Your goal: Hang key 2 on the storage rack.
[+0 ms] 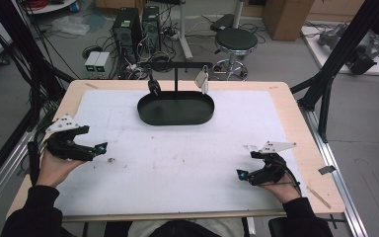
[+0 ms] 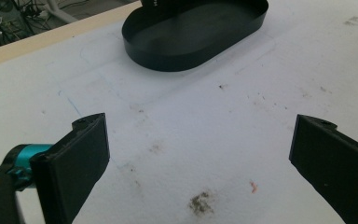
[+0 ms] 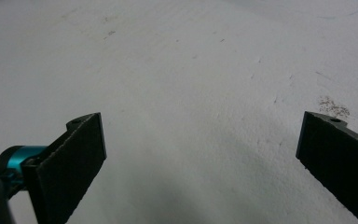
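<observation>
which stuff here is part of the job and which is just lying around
Part of the job: left gripper, right gripper, black oval tray, stand over it, with a black item and a white tag hanging.

Lying about: stool, computer towers, cardboard box.

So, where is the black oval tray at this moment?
In the high view, the black oval tray sits at the table's far middle, under a T-shaped stand, ahead of both grippers.
</observation>
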A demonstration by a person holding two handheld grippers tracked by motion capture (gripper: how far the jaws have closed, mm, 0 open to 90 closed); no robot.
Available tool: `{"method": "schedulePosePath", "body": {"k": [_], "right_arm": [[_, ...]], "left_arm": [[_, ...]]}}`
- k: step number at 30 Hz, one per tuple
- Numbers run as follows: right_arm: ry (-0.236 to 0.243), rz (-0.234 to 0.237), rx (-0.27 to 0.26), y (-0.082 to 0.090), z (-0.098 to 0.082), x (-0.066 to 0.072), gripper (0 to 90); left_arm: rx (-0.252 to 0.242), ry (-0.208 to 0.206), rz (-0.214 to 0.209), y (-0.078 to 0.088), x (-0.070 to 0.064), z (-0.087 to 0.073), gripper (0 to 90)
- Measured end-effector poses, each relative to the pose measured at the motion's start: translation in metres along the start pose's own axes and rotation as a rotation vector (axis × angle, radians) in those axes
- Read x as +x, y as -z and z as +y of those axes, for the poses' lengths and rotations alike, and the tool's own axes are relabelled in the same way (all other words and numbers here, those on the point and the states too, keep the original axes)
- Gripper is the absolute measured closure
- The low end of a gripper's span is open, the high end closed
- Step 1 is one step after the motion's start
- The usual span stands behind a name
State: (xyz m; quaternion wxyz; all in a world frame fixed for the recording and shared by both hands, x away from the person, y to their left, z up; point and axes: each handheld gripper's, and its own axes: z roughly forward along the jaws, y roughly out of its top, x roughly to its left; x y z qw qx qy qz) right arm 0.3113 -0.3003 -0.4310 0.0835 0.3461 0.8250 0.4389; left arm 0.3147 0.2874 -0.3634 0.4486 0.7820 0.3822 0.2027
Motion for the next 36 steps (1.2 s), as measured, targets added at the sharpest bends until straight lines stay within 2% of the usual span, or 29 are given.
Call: {"method": "schedulePosePath", "body": {"k": [9,15,22,27,33,36], "right_arm": [[0.000,-0.005,0.007,-0.001,0.000,0.000,0.7],[0.004,0.001,0.019,-0.003,-0.001,0.001,0.6],[0.002,-0.003,0.020,-0.004,0.000,0.001,0.7],[0.001,-0.004,0.028,-0.006,-0.001,0.001,0.7],[0.007,-0.010,0.047,-0.009,-0.002,0.002,0.7],[0.006,-0.011,0.055,-0.009,-0.003,0.002,0.7]], "left_arm": [[-0.012,0.021,-0.010,0.006,-0.007,-0.029,5.4],[-0.029,0.014,0.000,0.012,-0.010,-0.044,5.4],[-0.008,0.019,-0.006,0.018,-0.012,-0.065,5.4],[-0.017,0.051,-0.001,0.020,-0.013,-0.082,5.4],[0.025,0.031,0.004,0.015,-0.017,-0.091,5.4],[0.021,0.025,0.007,0.014,-0.019,-0.091,5.4]]}}
